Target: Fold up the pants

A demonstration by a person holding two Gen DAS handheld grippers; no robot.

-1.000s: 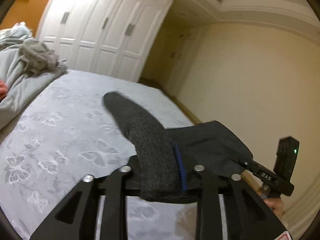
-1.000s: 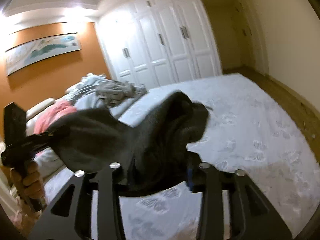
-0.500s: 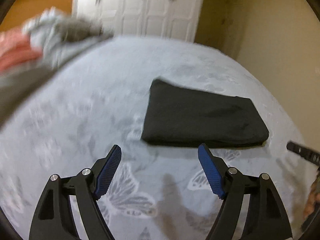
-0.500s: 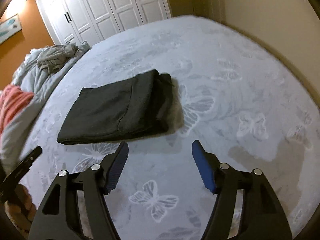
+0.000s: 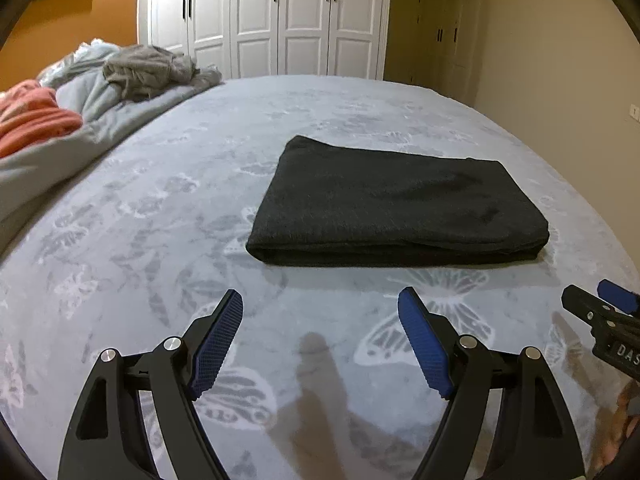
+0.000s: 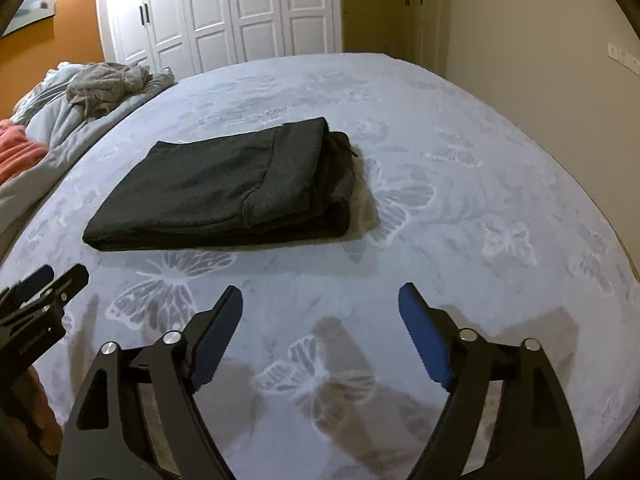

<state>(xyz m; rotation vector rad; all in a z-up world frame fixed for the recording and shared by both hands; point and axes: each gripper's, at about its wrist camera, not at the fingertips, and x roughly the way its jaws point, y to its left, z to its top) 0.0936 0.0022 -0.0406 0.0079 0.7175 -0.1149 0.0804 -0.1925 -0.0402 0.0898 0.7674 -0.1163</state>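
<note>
The dark grey pants lie folded into a flat rectangle on the grey butterfly-print bedspread. In the right wrist view the pants show their waistband end at the right. My left gripper is open and empty, held above the bed a short way in front of the pants. My right gripper is open and empty too, in front of the pants. Each gripper shows at the edge of the other's view, the right one at the right and the left one at the left.
A heap of grey clothes and an orange-pink cloth lie on a crumpled duvet at the bed's left side. White wardrobe doors stand behind the bed. A beige wall runs along the right.
One second ago both grippers held the pants up in the air. They let go, the folded pants now lie on the bed, and both grippers have opened and drawn back.
</note>
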